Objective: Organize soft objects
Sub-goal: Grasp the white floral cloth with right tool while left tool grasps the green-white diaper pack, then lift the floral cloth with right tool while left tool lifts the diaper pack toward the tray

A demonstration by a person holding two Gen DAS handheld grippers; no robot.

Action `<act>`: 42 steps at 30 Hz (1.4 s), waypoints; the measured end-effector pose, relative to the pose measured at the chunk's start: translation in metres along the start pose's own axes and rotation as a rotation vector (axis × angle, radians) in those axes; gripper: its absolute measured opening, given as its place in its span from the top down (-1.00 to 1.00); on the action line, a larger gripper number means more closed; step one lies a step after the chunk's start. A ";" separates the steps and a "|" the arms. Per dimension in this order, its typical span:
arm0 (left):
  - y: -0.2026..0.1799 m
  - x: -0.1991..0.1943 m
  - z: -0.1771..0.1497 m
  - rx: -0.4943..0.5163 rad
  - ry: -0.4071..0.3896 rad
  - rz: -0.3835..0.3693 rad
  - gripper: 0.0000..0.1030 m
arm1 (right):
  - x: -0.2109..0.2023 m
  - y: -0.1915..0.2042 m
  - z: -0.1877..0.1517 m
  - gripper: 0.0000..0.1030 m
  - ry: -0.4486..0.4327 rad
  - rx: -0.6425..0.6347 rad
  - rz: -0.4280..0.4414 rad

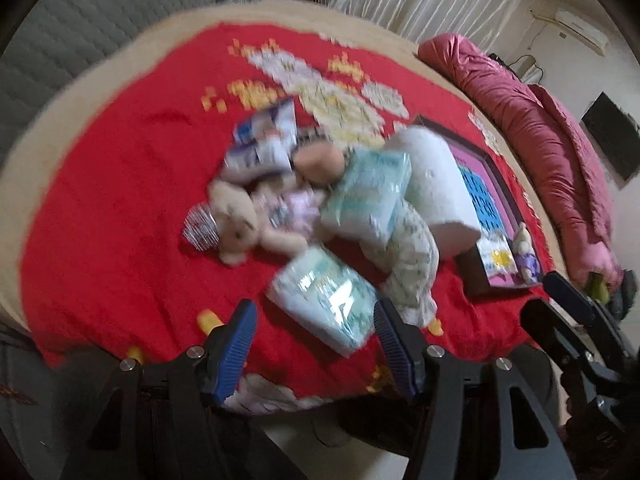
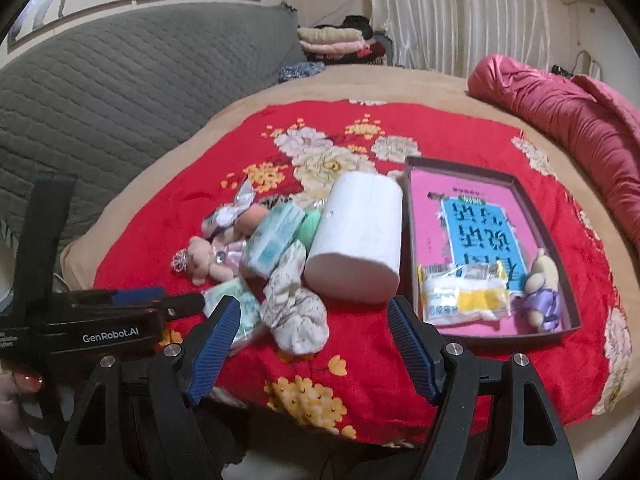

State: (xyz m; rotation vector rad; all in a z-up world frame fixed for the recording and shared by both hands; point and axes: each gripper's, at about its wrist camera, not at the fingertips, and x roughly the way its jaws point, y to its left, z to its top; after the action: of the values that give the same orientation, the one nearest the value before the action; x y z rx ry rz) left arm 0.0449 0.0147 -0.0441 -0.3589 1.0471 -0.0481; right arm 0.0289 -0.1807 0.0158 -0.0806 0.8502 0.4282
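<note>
Both grippers hang above the near edge of the bed, each with its blue fingers spread wide and nothing between them; the left gripper (image 1: 316, 332) points at a tissue pack (image 1: 326, 300) lying just ahead of its fingers, while the right gripper (image 2: 316, 340) faces the pile from a little to the side. The soft things sit heaped on the red blanket (image 2: 168, 216): a teddy bear (image 2: 206, 266), a second tissue pack (image 2: 274, 240), a crumpled floral cloth (image 2: 294, 308) and a big paper roll (image 2: 356, 248), all touching or overlapping; the box (image 2: 564, 280) stands just to the right of the roll and already holds a book, a small yellow-and-white packet (image 2: 464, 300) and a little purple-dressed bear (image 2: 540, 292). The step in hand looks like picking the nearest pack; to do it well, the left fingers should come down squarely over the pack's narrow sides, clear of the cloth beside it, and close gently, since the wrapper is slippery and squashes easily; lift straight up before swinging toward the box, so the heap is not dragged along.
</note>
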 end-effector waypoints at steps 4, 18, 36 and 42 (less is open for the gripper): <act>0.012 0.019 -0.005 -0.072 0.074 -0.068 -0.17 | 0.005 -0.003 -0.003 -0.50 0.011 0.008 0.004; 0.033 0.066 -0.010 -0.302 0.160 -0.272 -0.17 | 0.040 0.004 -0.013 -0.50 0.089 -0.011 0.005; 0.039 0.090 0.004 -0.346 0.134 -0.300 -0.14 | 0.108 -0.001 -0.014 -0.50 0.179 0.055 0.017; 0.046 0.094 0.004 -0.353 0.124 -0.304 -0.08 | 0.124 -0.003 -0.012 -0.50 0.186 0.072 0.009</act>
State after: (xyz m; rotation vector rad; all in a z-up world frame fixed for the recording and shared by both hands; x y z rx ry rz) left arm 0.0897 0.0394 -0.1357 -0.8427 1.1173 -0.1608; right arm 0.0935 -0.1448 -0.0845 -0.0510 1.0486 0.4021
